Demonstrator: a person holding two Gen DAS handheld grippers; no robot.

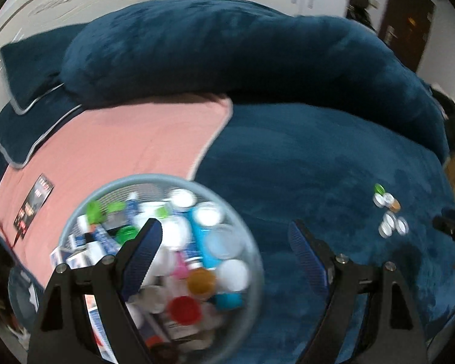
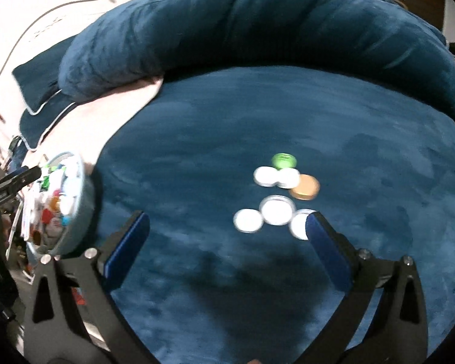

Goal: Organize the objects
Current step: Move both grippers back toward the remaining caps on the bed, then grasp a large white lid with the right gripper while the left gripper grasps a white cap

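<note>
Two grippers: both sitting over a bed, each with its jaws spread and nothing between them
Pillows: dark blue pillows (image 1: 30, 69) lying at the far left; grey piping showing along their edges
Pink cloth: a pink cloth (image 1: 121, 145) covering the left part of the bed; a dark printed card (image 1: 33, 206) lying near its left edge
Basket: a round pale-blue mesh basket (image 1: 115, 183) sitting on the near left, partly on the pink cloth; holding a blurred heap of bottles, tubes and lids in white, green, blue, orange and red
Left gripper: the left gripper (image 1: 224, 236) hovering over the basket's right rim; its left finger lying across the basket's contents, its right finger over bare blue cover; jaws standing wide apart, gripping nothing
Bedcover: a plush dark blue bedcover (image 2: 227, 127) filling the middle; a long blue bolster (image 2: 227, 21) curving along the far side
Right gripper: the right gripper (image 2: 227, 221) hanging over the bedcover; jaws fully parted and empty
Small containers: seven small round containers (image 2: 276, 209) sitting in a tight cluster right of centre; five showing white tops, one green (image 2: 283, 160), one tan (image 2: 305, 186); the nearest white one partly hidden behind the right finger's tip
</note>
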